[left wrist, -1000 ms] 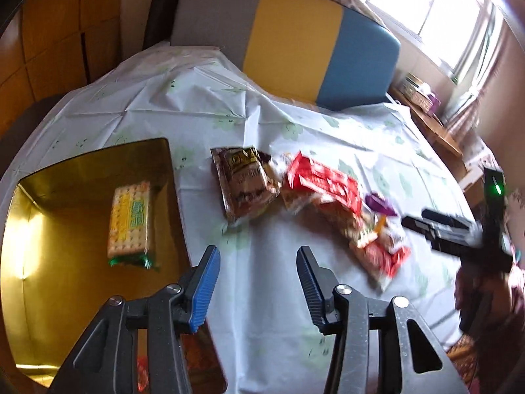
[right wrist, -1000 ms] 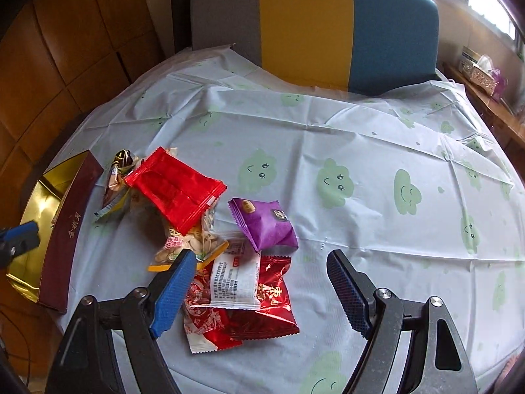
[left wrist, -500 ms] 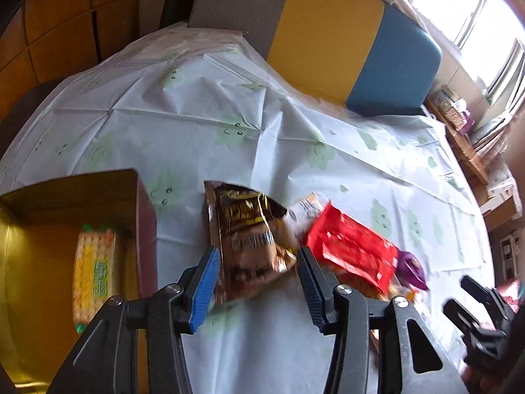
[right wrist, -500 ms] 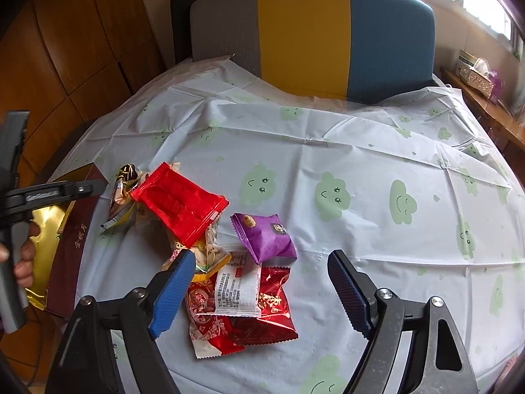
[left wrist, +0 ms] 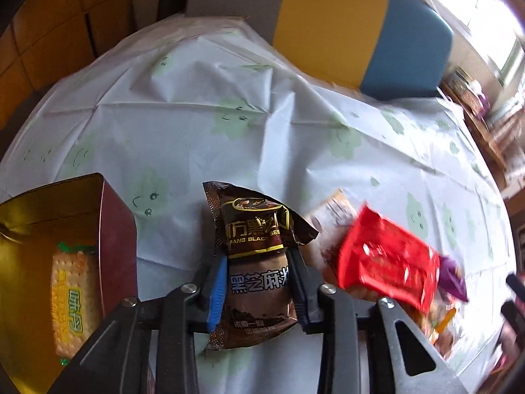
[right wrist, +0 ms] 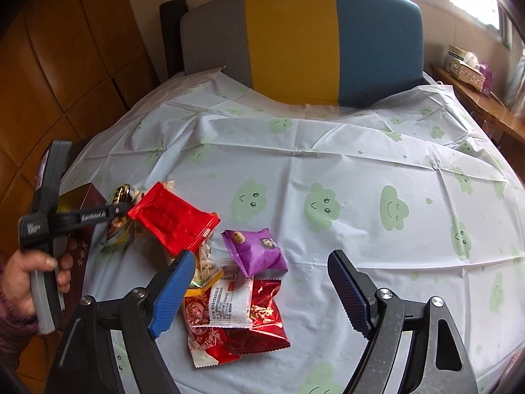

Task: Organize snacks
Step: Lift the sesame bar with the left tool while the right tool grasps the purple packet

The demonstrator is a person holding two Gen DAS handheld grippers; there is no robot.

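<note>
My left gripper point(left wrist: 257, 282) has just closed on the brown sesame packet point(left wrist: 256, 259), ready for the gold box point(left wrist: 32, 216); right gripper point(right wrist: 259, 282) stays wide.

We are noting a thin, creased plastic sheet point(right wrist: 361, 151) with a dull sheen covering the tabletop. The brown snack packet point(left wrist: 256, 262) and red foil packet point(right wrist: 172, 220) are showing glossy film. The box point(left wrist: 36, 223) is gleaming metallic gold inside. Wall panels point(right wrist: 65, 49) are looking like polished wood.
</note>
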